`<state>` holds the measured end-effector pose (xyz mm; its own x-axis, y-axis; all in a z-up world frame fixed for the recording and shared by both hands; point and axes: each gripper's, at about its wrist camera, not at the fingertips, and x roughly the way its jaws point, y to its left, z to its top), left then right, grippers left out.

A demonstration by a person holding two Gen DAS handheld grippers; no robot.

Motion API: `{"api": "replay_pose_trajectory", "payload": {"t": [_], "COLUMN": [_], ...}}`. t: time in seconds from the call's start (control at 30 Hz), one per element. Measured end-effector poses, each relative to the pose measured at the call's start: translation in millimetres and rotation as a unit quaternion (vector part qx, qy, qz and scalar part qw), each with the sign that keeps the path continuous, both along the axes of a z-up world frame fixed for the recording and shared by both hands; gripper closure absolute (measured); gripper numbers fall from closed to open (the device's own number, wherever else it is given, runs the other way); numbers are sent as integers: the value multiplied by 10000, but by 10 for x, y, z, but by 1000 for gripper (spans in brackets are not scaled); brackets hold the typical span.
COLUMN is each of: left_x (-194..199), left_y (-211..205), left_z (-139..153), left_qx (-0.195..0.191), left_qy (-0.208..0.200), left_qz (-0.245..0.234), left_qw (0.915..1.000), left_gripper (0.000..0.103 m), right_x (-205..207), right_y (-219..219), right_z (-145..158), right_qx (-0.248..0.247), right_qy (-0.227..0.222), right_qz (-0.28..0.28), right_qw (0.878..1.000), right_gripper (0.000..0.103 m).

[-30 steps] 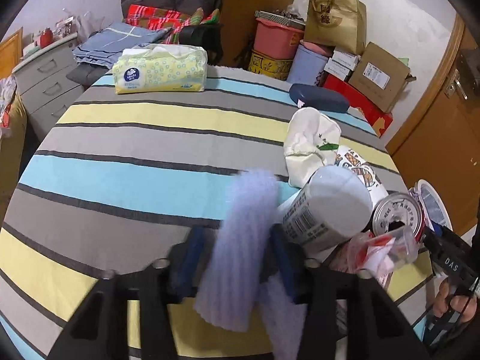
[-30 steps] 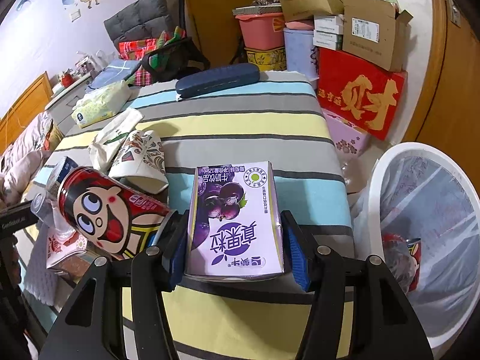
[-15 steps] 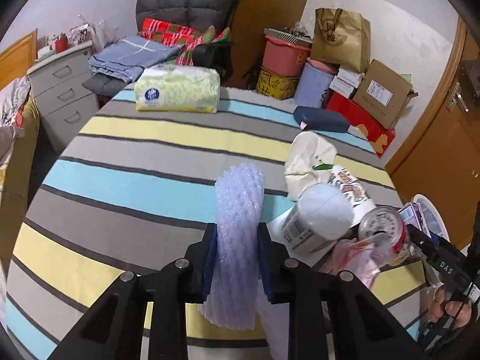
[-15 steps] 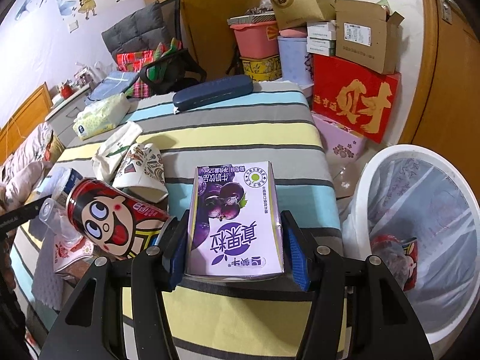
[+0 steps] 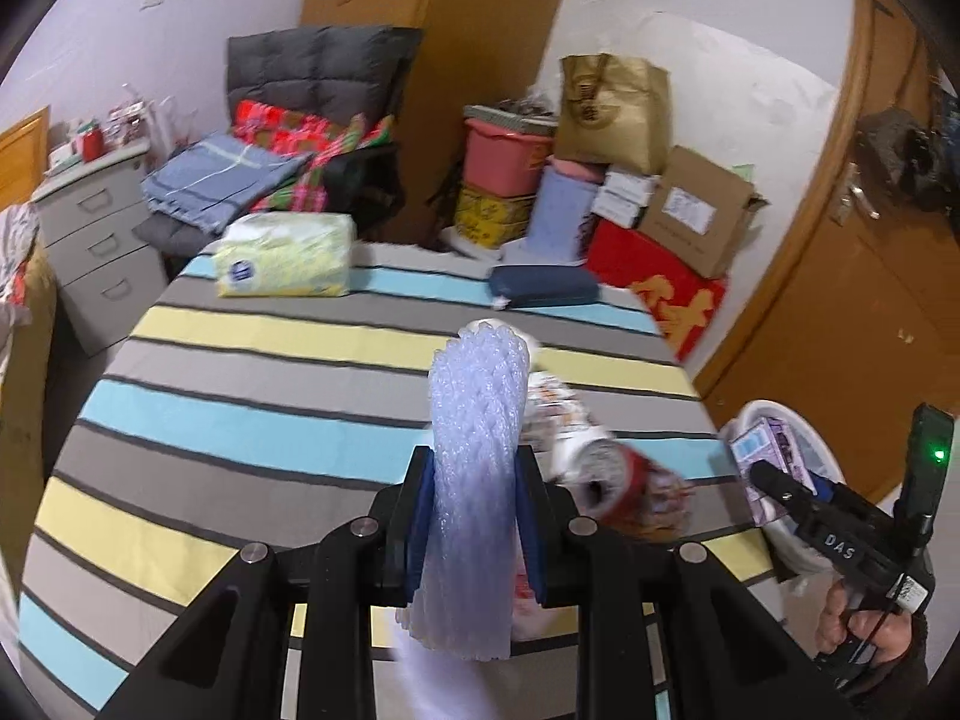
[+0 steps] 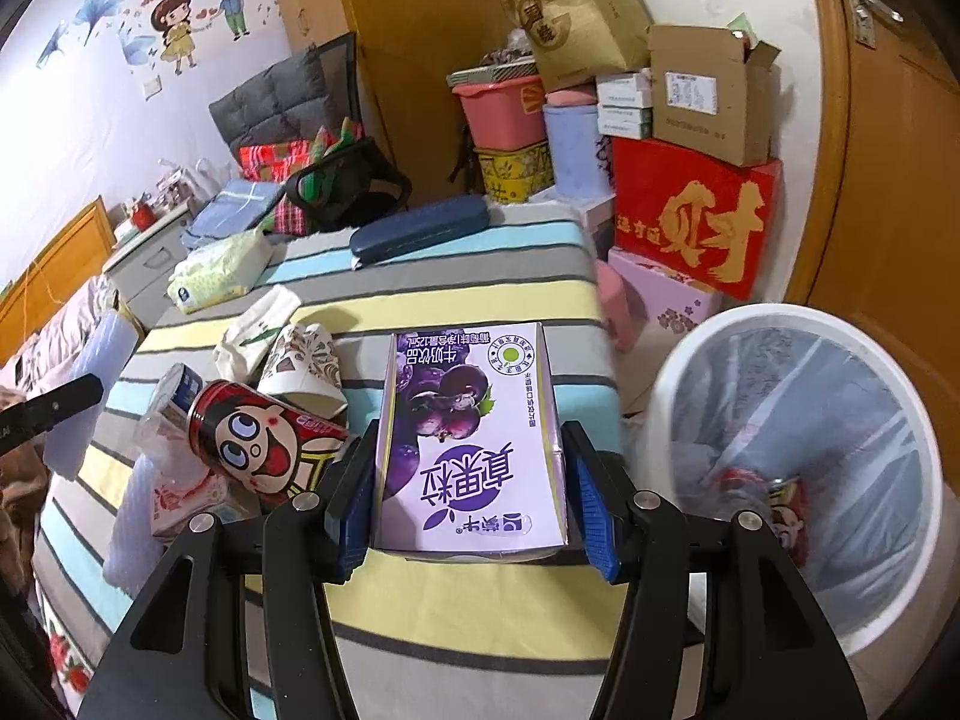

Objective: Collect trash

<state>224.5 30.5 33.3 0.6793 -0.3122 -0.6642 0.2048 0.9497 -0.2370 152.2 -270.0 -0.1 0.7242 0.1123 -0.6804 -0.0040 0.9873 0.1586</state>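
Holding the purple drink carton (image 6: 471, 444) clamped flat in our right gripper (image 6: 471, 489) over the table's (image 6: 480, 300) near right edge, we have the white bin (image 6: 798, 480) just to the right, beside that edge. Its long axis points away from us. Our left gripper (image 5: 474, 516) squeezes a pale foam net sleeve (image 5: 477, 468), upright, farther from the bin.

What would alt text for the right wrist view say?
The right gripper holds a purple drink carton over a striped table, beside a white bin at right. A red can and paper cups lie at left.
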Motion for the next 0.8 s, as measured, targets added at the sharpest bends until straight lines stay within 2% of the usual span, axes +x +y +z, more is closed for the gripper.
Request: {"api": "replay_pose_trajectory", "payload": {"t": [0.37, 0.8], "left_x": [-169, -315], "left_y": [-871, -2072], "left_z": [107, 64], "left_qx": [-111, -143], "left_qy": [-71, 30], "left_qz": [-758, -1834], "left_qw": [9970, 9829], "left_gripper": [77, 77], "right_x": [-243, -496], "right_y": [-369, -997], "right_z": [138, 168], "right_qx": [-40, -87], "right_qy": [-146, -166], "right_qz": [-388, -1088], "right_qw": [9991, 9939], "right_gripper": [46, 46]}}
